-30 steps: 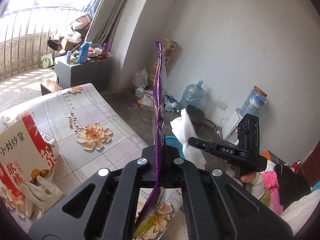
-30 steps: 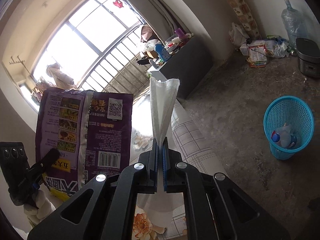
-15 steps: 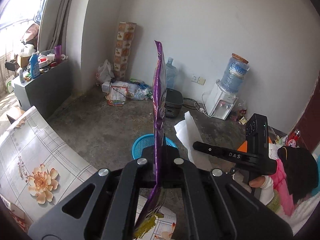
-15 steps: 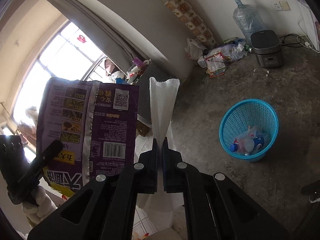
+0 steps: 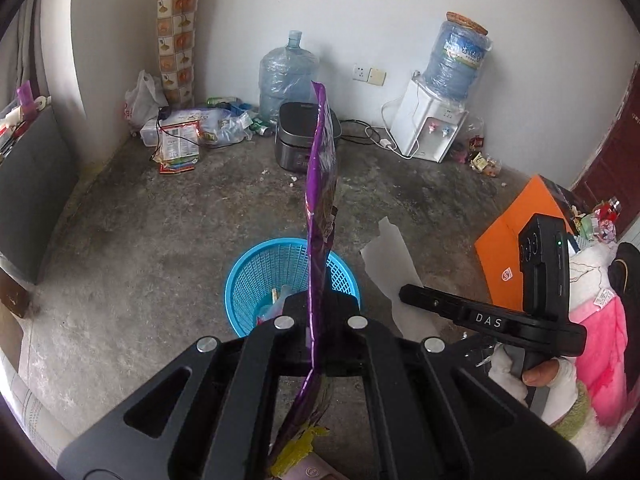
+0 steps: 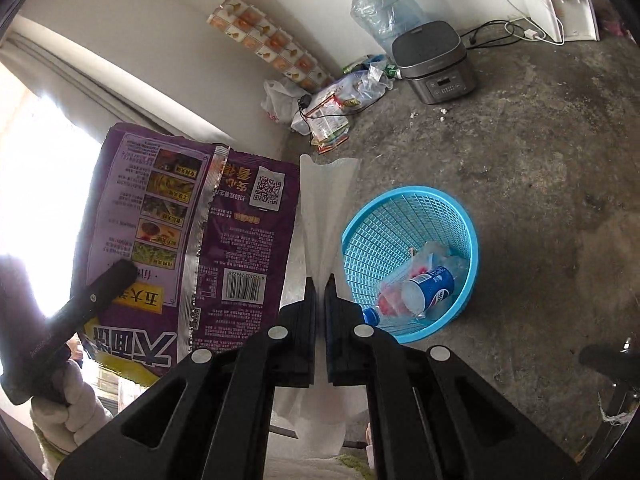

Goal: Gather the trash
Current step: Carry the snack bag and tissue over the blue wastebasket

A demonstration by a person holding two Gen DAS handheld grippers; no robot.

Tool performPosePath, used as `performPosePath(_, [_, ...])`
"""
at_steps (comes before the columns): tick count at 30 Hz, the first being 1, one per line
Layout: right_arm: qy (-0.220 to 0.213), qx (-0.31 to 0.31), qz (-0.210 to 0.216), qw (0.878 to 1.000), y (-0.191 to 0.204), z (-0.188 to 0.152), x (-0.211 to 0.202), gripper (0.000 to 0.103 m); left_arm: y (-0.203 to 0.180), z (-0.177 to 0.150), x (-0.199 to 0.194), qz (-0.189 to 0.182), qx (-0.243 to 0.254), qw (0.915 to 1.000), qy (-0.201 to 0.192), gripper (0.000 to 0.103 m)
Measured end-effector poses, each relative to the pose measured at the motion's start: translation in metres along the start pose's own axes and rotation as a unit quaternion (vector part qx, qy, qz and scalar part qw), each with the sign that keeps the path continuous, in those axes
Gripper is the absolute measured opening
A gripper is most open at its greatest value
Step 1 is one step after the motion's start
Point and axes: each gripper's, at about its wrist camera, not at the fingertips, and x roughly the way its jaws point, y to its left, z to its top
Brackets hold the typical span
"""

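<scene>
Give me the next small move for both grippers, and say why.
Probably carry both a little farther forward until they hang over the basket, then open. The left gripper is shut on the purple bag, the right gripper on the tissue, and both pieces seem short of the rim. The basket already holds a bottle, with room left.

— What do you have under you?
— You're over a bare concrete floor [image 5: 140, 240]. A blue basket [image 5: 256, 276] stands on it.
— And by the wall?
— You see a cooker [image 5: 294, 140], a water jug [image 5: 286, 76], a dispenser [image 5: 428, 128] and bags [image 5: 192, 132].
</scene>
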Motion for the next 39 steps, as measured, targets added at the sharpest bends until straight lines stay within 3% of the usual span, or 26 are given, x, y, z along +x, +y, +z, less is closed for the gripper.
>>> performPosePath(5, [0.017,0.012,-0.018,1.0,-0.018,0.003,0.027,0.004,-0.001,0.008,0.076,0.03,0.079,0.996,0.031,0.0])
performPosePath(8, [0.025,0.017,-0.028,0.999,-0.026,0.002,0.033,0.004,0.003,0.005,0.129,0.05,0.108,0.9896,0.081,0.001])
performPosePath(9, [0.026,0.018,-0.031,0.999,-0.028,0.001,0.034,0.004,0.005,0.003,0.145,0.057,0.109,0.9874,0.099,0.011])
performPosePath(10, [0.028,0.02,-0.034,0.999,-0.03,0.001,0.035,0.004,0.009,0.001,0.159,0.06,0.104,0.9856,0.119,0.032])
performPosePath(11, [0.03,0.022,-0.035,0.999,-0.034,0.001,0.036,0.004,0.013,-0.002,0.167,0.059,0.096,0.9847,0.133,0.04])
performPosePath(13, [0.031,0.026,-0.038,0.998,-0.036,-0.001,0.035,0.004,0.019,-0.005,0.17,0.048,0.074,0.987,0.134,0.043])
performPosePath(16, [0.033,0.03,-0.04,0.998,-0.04,-0.001,0.035,0.004,0.025,-0.002,0.158,0.037,0.048,0.9917,0.114,0.054])
performPosePath(21, [0.031,0.028,-0.035,0.999,-0.038,-0.002,0.033,0.004,0.036,0.009,0.126,0.053,0.018,0.9952,0.08,0.054])
performPosePath(28, [0.035,0.045,-0.023,0.998,-0.035,0.002,0.04,0.004,0.056,0.017,0.049,0.076,-0.037,0.9958,0.035,0.056])
performPosePath(32, [0.066,0.089,-0.014,0.994,-0.046,0.008,0.075,0.004,0.061,0.01,0.003,0.08,-0.066,0.9942,0.028,0.057])
performPosePath(39, [0.137,0.114,-0.074,0.981,-0.064,0.022,0.183,0.004,0.065,-0.015,-0.069,0.09,-0.082,0.9924,0.015,0.057])
